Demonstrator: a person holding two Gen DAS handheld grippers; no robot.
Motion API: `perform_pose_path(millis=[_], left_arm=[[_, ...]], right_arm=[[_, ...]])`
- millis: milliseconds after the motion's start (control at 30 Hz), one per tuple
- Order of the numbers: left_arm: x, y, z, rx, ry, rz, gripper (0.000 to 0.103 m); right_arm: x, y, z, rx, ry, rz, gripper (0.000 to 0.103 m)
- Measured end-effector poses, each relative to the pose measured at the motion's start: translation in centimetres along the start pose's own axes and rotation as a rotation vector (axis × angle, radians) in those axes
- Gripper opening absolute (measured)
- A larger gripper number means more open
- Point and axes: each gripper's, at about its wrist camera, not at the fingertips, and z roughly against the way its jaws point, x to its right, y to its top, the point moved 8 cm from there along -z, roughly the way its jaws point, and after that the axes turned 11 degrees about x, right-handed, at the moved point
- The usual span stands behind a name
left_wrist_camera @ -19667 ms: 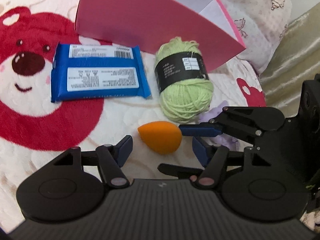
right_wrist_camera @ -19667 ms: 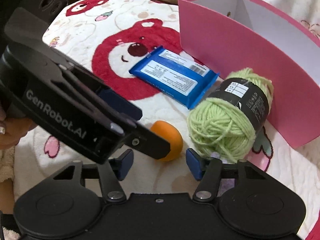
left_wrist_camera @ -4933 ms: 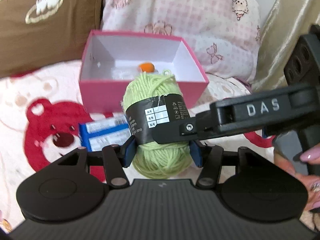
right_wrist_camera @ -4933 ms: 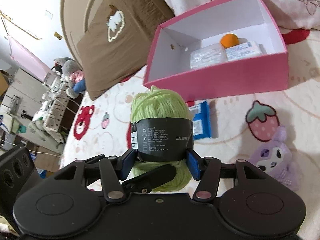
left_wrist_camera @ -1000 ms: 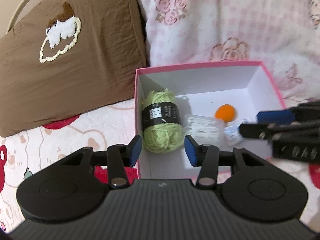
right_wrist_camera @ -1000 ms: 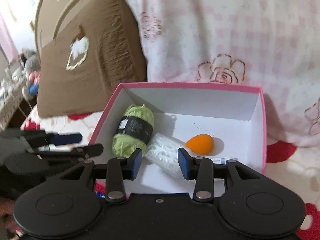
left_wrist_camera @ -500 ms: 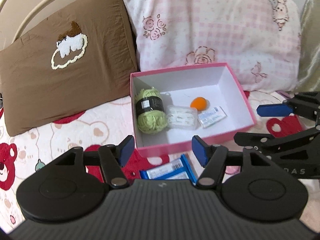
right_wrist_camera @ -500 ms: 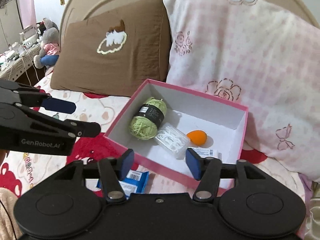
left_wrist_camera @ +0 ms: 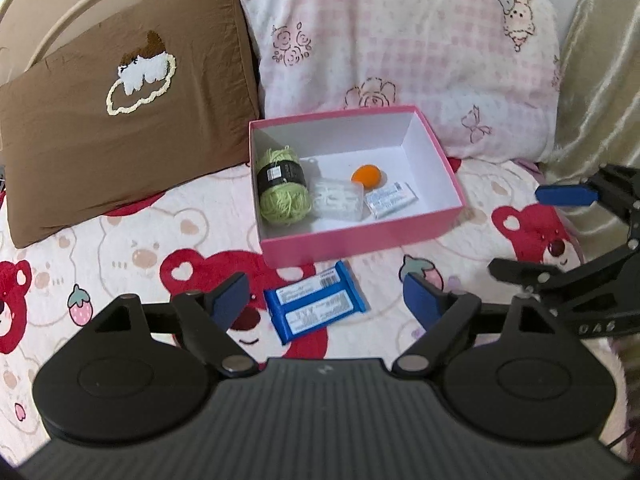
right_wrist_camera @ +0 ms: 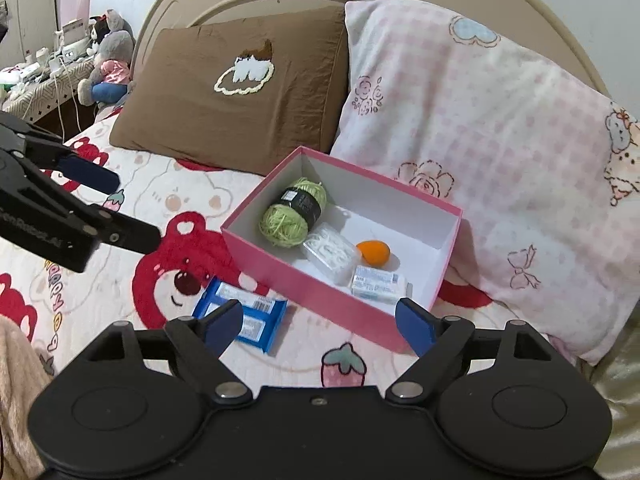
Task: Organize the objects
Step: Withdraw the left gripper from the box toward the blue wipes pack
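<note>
An open pink box [left_wrist_camera: 360, 240] [right_wrist_camera: 320, 288] sits on the bed before the pillows. Inside lie a green yarn ball [left_wrist_camera: 282, 186] [right_wrist_camera: 294, 212], a clear packet of white items [left_wrist_camera: 338, 200] [right_wrist_camera: 330, 254], an orange sponge [left_wrist_camera: 366, 174] [right_wrist_camera: 373, 251] and a small white packet [left_wrist_camera: 392, 199] [right_wrist_camera: 378, 283]. A blue wrapped packet [left_wrist_camera: 314, 306] [right_wrist_camera: 244, 314] lies on the blanket in front of the box. My left gripper [left_wrist_camera: 326, 300] [right_wrist_camera: 116, 208] is open and empty above the blue packet. My right gripper [right_wrist_camera: 318, 326] [left_wrist_camera: 552, 232] is open and empty, right of the box.
A brown pillow [left_wrist_camera: 120, 120] [right_wrist_camera: 240, 100] and a pink checked pillow [left_wrist_camera: 400, 52] [right_wrist_camera: 500, 152] lean on the headboard behind the box. A beige curtain [left_wrist_camera: 600, 100] hangs at the right. A side table with plush toys [right_wrist_camera: 104, 60] stands far left.
Both grippers have pulled back and up from the box, jaws opening wider. The yarn stays in the box, and more of the blue packet shows on the blanket.
</note>
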Motion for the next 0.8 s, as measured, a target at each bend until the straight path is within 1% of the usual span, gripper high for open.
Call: perform_pose_path(millis=[67, 167, 267, 300, 400, 533, 633, 800], left_arm=[[-0.2, -0.7, 0.5, -0.007, 0.008, -0.005, 0.086], [-0.3, -1.8, 1.1, -0.023, 0.000, -0.007, 0.090], [-0.4, -2.8, 1.6, -0.037, -0.017, -0.001, 0.097], [-0.4, -3.1, 1.8, -0.041, -0.023, 0.001, 0.098], [-0.4, -4.0, 2.0, -0.056, -0.034, -0.006, 0.098], [-0.6, -5.1, 2.0, -0.070, -0.048, 0.003, 0.098], [-1.2, -6.1, 1.6, -0.084, -0.062, 0.035, 0.098], [-2.7, -7.6, 0.3, -0.084, -0.073, 0.112, 0.098]], right_arm=[[-0.3, -0.3, 0.8, 0.006, -0.010, 0.007, 0.088], [-0.9, -0.9, 1.7, 0.013, -0.004, 0.005, 0.094], [-1.5, -1.6, 2.3, 0.004, -0.004, 0.012, 0.095], [-1.8, -1.8, 2.5, 0.002, -0.004, 0.022, 0.095], [-2.5, -2.3, 3.0, -0.002, 0.003, 0.025, 0.095], [-3.1, -3.0, 3.3, -0.011, 0.040, -0.031, 0.095], [-3.6, -3.7, 3.4, -0.003, 0.050, -0.041, 0.095], [-4.7, -4.9, 2.1, 0.003, 0.115, -0.091, 0.095]])
